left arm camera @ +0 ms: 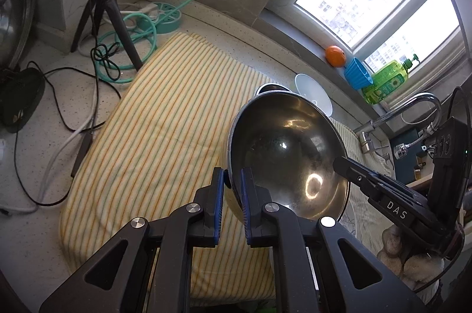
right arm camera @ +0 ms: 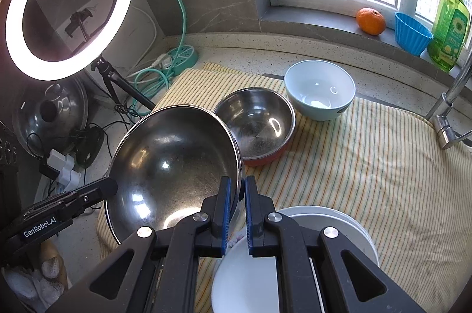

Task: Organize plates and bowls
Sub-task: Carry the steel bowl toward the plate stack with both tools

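A large steel bowl [left arm camera: 287,153] [right arm camera: 174,162] is held tilted above the striped towel [left arm camera: 165,118] [right arm camera: 368,153]. My left gripper [left arm camera: 233,180] is shut on its near rim. My right gripper [right arm camera: 238,189] is shut on the opposite rim; it also shows in the left wrist view [left arm camera: 342,165]. A smaller steel bowl with a red base [right arm camera: 256,124] and a pale blue bowl [right arm camera: 320,90] stand on the towel behind. White plates [right arm camera: 330,227] are stacked under my right gripper.
A ring light on a tripod [right arm camera: 69,6], a teal power strip [right arm camera: 183,54] and cables lie at the back left. An orange [right arm camera: 370,20], blue cup [right arm camera: 411,29] and green soap bottle [right arm camera: 450,26] stand on the sill. A faucet [right arm camera: 451,103] is at right.
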`<state>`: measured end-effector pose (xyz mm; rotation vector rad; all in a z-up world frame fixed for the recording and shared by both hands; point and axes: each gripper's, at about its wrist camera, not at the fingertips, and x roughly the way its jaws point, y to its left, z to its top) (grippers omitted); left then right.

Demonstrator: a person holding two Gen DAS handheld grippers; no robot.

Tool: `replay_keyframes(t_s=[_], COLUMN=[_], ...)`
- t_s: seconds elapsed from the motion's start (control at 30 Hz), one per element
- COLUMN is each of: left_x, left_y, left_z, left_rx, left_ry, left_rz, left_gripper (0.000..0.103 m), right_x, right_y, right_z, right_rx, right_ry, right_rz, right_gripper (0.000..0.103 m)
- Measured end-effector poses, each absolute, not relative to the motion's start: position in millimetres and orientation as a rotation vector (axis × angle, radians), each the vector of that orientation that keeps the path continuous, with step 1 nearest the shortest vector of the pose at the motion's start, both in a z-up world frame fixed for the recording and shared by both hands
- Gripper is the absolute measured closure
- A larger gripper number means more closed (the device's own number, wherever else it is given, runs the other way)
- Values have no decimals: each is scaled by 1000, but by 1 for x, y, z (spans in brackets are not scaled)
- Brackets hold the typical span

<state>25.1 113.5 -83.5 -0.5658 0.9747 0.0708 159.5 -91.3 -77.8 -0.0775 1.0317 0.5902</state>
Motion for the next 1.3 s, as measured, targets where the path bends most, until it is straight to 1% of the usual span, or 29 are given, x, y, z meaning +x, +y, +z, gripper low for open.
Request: replay_keyframes(t_s=[0.6, 1.3], left_x=[-4, -11], left_y=[152, 169], left_z=[-96, -123], left_rx=[-602, -639], left_ry=[991, 1051], left_rz=[151, 188], left_gripper=[93, 93], right_x=[135, 122], right_y=[-47, -33], right_z=[-111, -137], right_rx=[-101, -111], right_ry=[1117, 1201], right_rz=[652, 693], right_gripper=[94, 92])
